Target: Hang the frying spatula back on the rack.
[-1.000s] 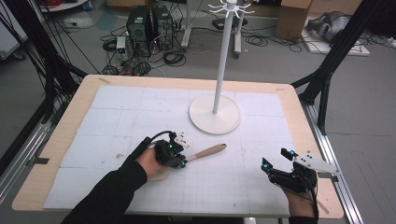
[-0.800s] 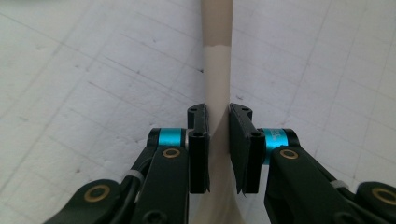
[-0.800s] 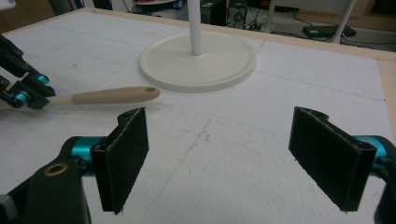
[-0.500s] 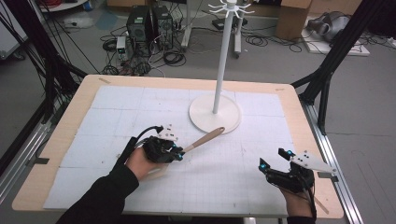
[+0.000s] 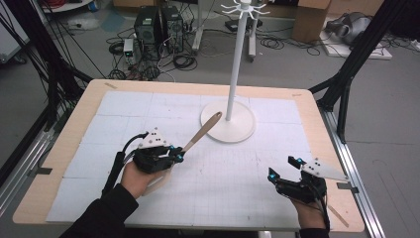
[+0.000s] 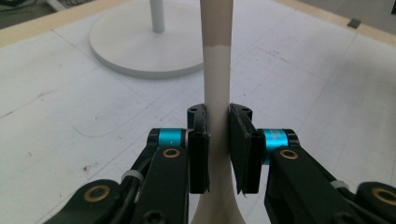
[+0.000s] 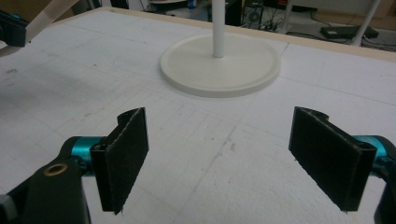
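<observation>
Spatula (image 5: 200, 134) in left tongs (image 5: 177, 154), stand base (image 5: 242, 130) beyond

One wooden spoon (image 5: 202, 133) sits clamped between the jaws of the left tongs (image 5: 174, 154). One white stand (image 5: 228, 120) rises beyond both tongs, its round base just past the spoon's far end. Two tongs in all: the right tongs (image 5: 282, 168) gape with nothing between them. One table (image 5: 74, 129) lies under both.
</observation>
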`<action>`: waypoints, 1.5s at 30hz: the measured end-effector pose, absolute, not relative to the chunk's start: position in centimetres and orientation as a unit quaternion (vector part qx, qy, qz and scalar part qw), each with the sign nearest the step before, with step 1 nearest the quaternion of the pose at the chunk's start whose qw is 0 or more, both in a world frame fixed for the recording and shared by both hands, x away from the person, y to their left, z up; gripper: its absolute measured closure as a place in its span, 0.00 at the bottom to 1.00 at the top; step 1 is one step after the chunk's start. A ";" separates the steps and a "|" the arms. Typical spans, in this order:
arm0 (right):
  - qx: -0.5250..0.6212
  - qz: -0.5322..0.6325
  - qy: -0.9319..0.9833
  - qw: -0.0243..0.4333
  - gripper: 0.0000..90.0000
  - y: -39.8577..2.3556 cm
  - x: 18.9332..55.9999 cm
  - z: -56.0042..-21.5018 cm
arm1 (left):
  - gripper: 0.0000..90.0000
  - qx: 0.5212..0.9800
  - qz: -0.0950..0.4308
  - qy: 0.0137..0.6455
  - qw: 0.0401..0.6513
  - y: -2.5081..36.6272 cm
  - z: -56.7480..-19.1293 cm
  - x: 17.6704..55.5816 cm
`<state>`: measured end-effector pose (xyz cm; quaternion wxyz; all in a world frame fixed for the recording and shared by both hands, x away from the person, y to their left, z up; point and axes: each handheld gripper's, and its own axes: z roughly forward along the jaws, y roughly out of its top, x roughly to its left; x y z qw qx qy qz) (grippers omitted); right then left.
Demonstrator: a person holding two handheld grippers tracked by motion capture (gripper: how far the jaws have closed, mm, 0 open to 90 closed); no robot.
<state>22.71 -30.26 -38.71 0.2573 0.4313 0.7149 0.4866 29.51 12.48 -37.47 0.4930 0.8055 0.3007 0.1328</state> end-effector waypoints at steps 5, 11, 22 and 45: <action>0.418 0.492 0.722 0.249 0.21 -29.0 23.0 -38.5 | 0.86 0.793 0.138 0.309 0.507 13.0 -37.5 29.0; 0.400 0.505 0.729 0.231 0.21 -26.8 23.8 -37.8 | 0.86 0.770 0.151 0.317 0.533 13.6 -37.1 28.2; 0.345 0.540 0.743 0.193 0.20 -20.4 27.1 -35.4 | 0.86 0.748 0.170 0.322 0.554 14.1 -37.6 27.2; 0.303 0.565 0.753 0.147 0.21 -11.3 32.2 -30.4 | 0.86 0.738 0.178 0.311 0.571 14.0 -37.6 26.4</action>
